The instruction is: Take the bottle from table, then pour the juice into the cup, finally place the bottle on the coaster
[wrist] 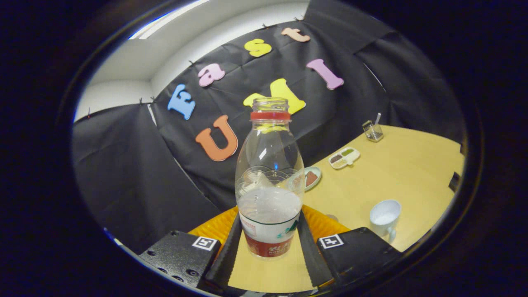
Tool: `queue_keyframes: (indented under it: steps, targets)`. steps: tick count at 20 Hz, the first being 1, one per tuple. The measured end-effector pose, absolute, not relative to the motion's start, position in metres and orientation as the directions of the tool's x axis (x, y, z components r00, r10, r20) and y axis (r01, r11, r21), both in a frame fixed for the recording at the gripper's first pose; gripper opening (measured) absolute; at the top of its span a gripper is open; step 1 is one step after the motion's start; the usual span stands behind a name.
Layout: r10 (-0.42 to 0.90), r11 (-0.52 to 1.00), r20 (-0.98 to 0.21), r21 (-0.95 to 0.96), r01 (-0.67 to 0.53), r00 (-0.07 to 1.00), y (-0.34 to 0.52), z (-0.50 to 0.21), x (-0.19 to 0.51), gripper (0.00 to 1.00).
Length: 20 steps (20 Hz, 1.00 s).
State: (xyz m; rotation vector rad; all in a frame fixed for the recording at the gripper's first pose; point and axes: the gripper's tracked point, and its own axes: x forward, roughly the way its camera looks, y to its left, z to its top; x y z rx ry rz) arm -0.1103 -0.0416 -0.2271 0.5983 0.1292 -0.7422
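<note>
The gripper has its two fingers pressed on the sides of the bottle, one on each side, low down by the label. It is grasping the bottle tight. The bottle stands up straight between the fingers. It has no cap on, and a red ring sits around its neck. Pale juice fills it part way.

Right behind the bottle's bottom is the yellow coaster. I cannot tell if the bottle touches it or hangs over it.

To the right of the fingers stands the white cup, with something pale in it. It is near the coaster but not touching it.

Past the cup, the wooden table has lots of bare room. Farther back along its left edge are a small plate, then a tray with little boxes, then a clear holder. The table's edge runs just beside the black cloth wall.
</note>
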Motion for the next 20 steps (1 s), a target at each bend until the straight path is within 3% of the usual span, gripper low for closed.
queue_keyframes:
  steps: [9, 20]
  targets:
    - [-0.684, 0.666, -0.287, 0.131, 0.734, 0.671, -0.064, -0.208, -0.104, 0.76]
    - [-0.714, 0.664, -0.301, -0.001, 0.748, 0.633, -0.125, -0.255, -0.077, 0.76]
